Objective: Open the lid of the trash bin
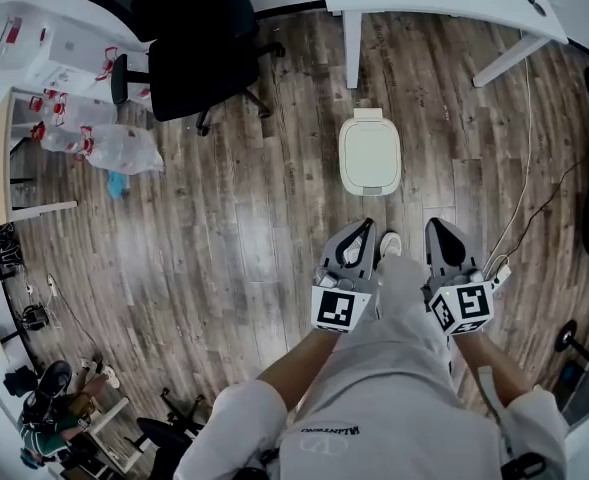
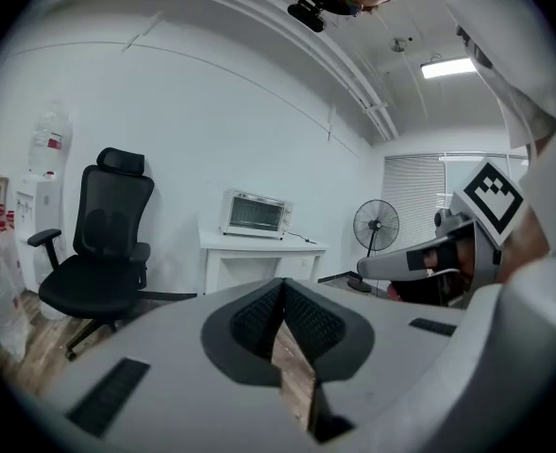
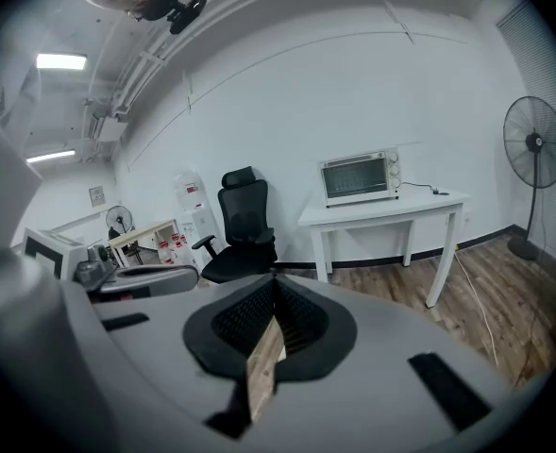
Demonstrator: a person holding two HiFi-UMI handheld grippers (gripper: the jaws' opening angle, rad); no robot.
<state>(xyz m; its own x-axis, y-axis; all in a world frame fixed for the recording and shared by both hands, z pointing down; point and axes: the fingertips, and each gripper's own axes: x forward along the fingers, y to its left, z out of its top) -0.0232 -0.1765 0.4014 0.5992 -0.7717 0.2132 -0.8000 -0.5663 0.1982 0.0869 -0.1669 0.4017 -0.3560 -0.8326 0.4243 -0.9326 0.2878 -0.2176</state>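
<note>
Wood-plank floor (image 1: pixel 224 258) fills the room. On it stands the cream-white rectangular plastic trash bin (image 1: pixel 370 186), its lid (image 1: pixel 370 151) shut, ahead of both tools and well apart. The left tool (image 1: pixel 360 230) and right tool (image 1: pixel 440 230) are pressed together, empty. One should probably reach down and lift the lid's front edge.

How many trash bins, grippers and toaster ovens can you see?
trash bin: 1
grippers: 2 (left gripper, right gripper)
toaster oven: 1
Total: 4
</note>
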